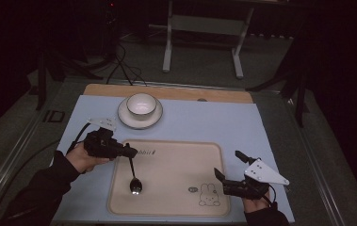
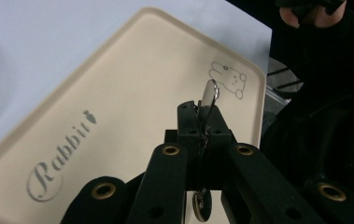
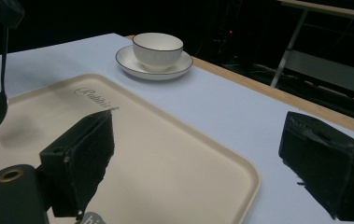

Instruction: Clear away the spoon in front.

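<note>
The left gripper [image 1: 128, 151] is clamped on the handle of the spoon [image 1: 135, 184], which hangs bowl-down above the left half of the tray [image 1: 176, 150], clear of its surface. Judged status: pickup complete; transfer and release remain, probably toward the cup [image 1: 141, 104] on its saucer [image 1: 125, 117], just beyond the tray's far left corner. No object stands between spoon and cup. The right gripper [image 1: 228, 165] hovers at the tray's near right corner, beside the rabbit drawing [image 1: 209, 194], jaws spread wide and empty.
</note>
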### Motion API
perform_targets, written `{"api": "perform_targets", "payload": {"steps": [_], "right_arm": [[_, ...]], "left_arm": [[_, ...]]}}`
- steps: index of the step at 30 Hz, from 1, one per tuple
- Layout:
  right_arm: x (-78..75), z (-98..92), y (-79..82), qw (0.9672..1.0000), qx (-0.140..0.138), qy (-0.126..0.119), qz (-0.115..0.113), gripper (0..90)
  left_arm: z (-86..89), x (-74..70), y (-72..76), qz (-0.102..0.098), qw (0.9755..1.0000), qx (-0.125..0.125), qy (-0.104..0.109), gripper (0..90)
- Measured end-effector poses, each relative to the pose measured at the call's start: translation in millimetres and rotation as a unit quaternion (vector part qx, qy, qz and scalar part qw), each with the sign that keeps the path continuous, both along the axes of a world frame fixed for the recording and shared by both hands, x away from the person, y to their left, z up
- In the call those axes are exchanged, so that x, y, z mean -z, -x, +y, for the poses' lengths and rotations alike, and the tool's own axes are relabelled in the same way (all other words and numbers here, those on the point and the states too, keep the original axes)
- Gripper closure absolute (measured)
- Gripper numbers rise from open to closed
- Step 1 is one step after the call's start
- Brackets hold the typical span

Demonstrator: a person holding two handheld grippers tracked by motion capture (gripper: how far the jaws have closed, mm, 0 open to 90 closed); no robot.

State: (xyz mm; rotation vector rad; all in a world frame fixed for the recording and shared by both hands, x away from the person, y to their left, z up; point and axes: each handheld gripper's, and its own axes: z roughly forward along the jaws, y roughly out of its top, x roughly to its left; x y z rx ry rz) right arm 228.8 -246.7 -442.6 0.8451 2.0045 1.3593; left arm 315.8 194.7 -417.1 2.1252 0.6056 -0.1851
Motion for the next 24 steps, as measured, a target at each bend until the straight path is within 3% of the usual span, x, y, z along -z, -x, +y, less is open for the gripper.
{"api": "perform_targets", "payload": {"steps": [4, 12, 18, 19, 24], "right_arm": [[0.3, 0.1, -0.5, 1.0, -0.001, 0.0, 0.002, 10.2], [0.7, 0.0, -1.0, 1.0, -0.002, -0.001, 0.004, 10.2], [0.7, 0.0, -1.0, 1.0, -0.003, -0.001, 0.005, 10.2], [0.8, 0.0, -0.9, 1.0, -0.004, -0.002, 0.007, 10.2], [1.1, 0.2, -1.5, 1.0, -0.006, -0.002, 0.008, 10.3]], "left_arm": [[-3.0, 11.2, -2.9, 0.014, 0.9999, 0.007, -0.005, 88.9], [-7.9, 29.2, -11.2, 0.011, 0.9999, 0.006, 0.002, 88.1], [-10.5, 39.4, -14.0, 0.002, 0.9999, -0.009, 0.008, 85.2], [-10.9, 47.9, -15.0, -0.004, 0.9997, -0.02, 0.01, 83.8], [-12.0, 63.2, -17.1, -0.011, 0.9994, -0.03, 0.015, 79.6]]}}
